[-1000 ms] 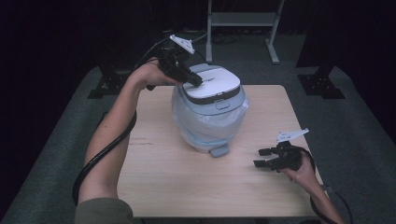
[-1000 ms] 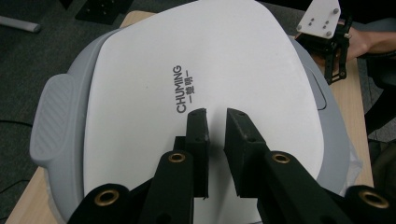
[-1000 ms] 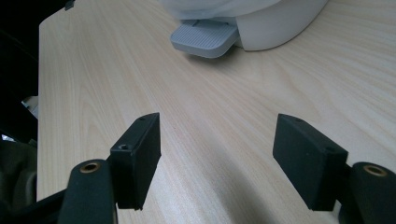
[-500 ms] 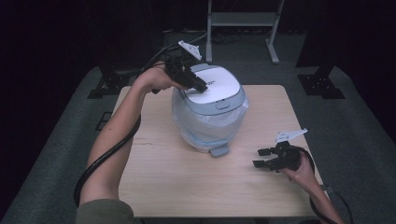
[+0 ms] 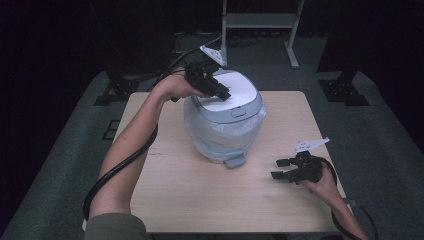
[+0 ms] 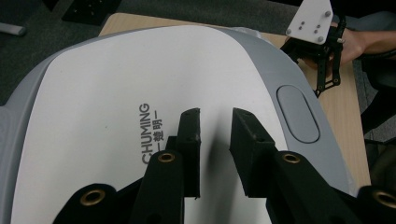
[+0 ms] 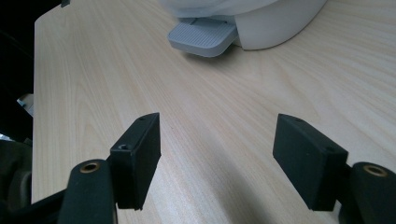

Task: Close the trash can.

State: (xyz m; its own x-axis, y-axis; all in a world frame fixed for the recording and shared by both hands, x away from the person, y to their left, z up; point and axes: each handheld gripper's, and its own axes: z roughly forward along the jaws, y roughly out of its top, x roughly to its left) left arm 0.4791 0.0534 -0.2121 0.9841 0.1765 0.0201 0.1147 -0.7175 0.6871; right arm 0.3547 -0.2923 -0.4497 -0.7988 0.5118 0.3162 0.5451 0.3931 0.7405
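We've got the left gripper (image 5: 223,94) over the bin's lid (image 6: 116,93), jaws just eased apart w/ nothing between, bin (image 5: 225,130) toward the table's (image 5: 165,195) far edge, right gripper (image 5: 281,169) released near the right edge, prob. waiting its turn.

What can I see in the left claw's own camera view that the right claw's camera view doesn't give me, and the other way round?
The left gripper view alone shows the bin's white lid with its CHUMING lettering, the grey oval button, and the other claw farther off in a hand. The left claw has a narrow gap with nothing between its jaws.

The right gripper view alone shows the grey foot pedal at the bin's base, with the right claw standing wide open and empty.

Both show the pale wooden table and part of the bin.
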